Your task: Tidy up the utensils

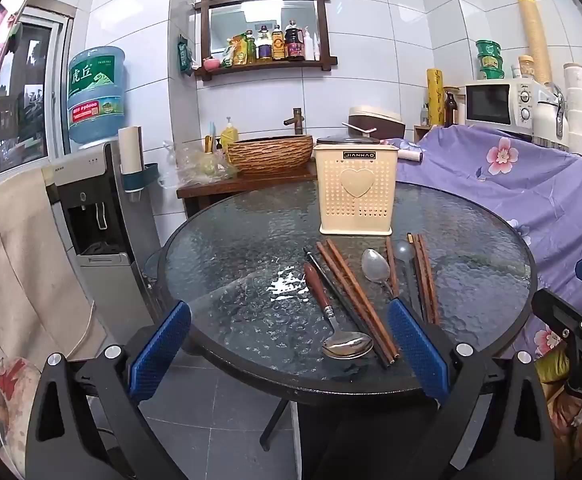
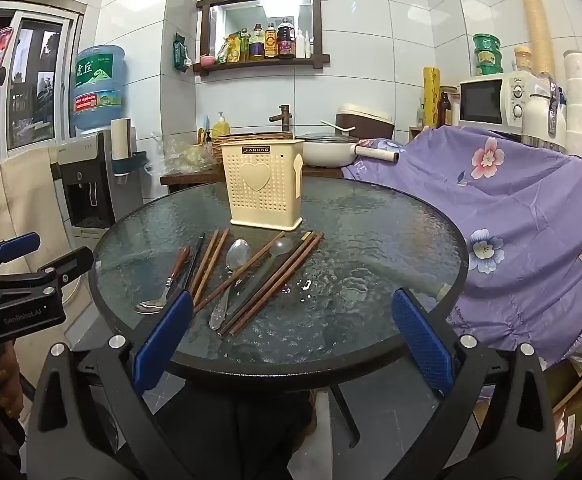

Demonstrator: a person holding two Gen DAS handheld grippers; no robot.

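On the round glass surface (image 1: 231, 248), wooden chopsticks (image 1: 355, 296) and metal spoons (image 1: 345, 344) are laid before the cream perforated holder (image 1: 357, 196). Both the left hand-held gripper (image 1: 289, 344) and right hand-held gripper (image 2: 291, 332) are held apart, nothing clamped.

We're in a home kitchen: white tiled walls, a microwave (image 2: 491, 102), a water dispenser (image 1: 91, 200), a basin with tap (image 1: 271, 154), and sauce bottles (image 2: 269, 42) shelved above.
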